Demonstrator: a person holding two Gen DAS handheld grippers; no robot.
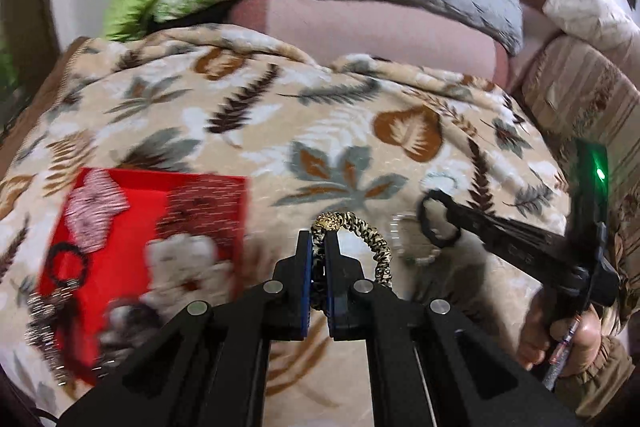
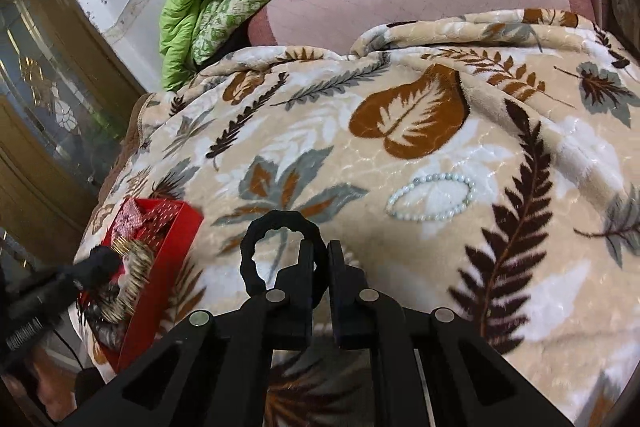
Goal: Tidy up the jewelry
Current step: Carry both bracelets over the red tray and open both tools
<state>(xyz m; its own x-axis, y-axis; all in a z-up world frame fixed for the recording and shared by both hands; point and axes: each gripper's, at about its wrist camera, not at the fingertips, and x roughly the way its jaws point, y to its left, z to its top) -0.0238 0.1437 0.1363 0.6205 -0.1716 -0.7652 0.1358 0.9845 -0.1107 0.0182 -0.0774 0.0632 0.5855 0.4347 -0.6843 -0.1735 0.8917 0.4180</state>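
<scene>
While the leopard-print scrunchie hangs pinched in our left tool, clamped tight on it and lifted off the blanket, the red box lies to its left, nearer this hand than the other. Our right tool grips the black ring just as firmly (pearl bracelet waits ahead, untouched). Both tools tilt steeply downward over the bed

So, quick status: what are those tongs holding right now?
Left tongs shut on gold patterned scrunchie. Right tongs shut on black ring. Pearl bracelet loose on blanket. Red box unobstructed.
</scene>
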